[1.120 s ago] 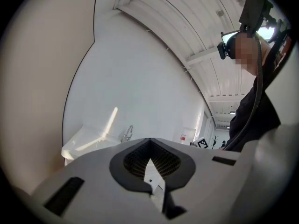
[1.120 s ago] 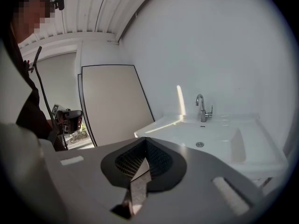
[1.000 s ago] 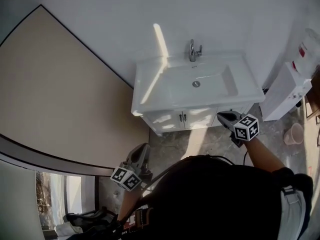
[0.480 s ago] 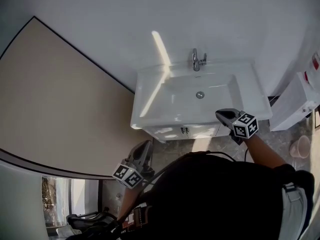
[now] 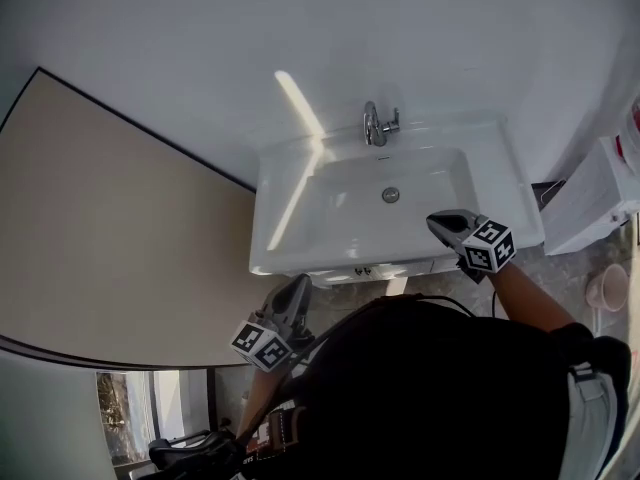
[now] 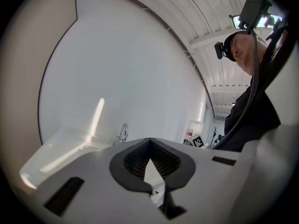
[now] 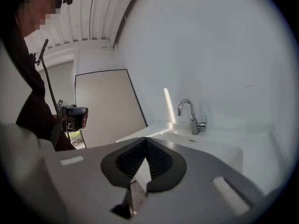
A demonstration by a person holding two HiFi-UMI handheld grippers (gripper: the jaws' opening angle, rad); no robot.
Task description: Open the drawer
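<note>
Vanity nearer than a second ago: washbasin fills centre, cabinet front now a sliver under rim. Task's drawer is in that front, untouched; which panel, cannot tell. Left claw, right claw pressed together, empty, carried forward. Approach only.

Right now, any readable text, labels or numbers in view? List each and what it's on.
No text can be read.
Red label on the white unit: too blurred to read.
Left gripper cube and right gripper cube: square marker patterns only, no words.
</note>
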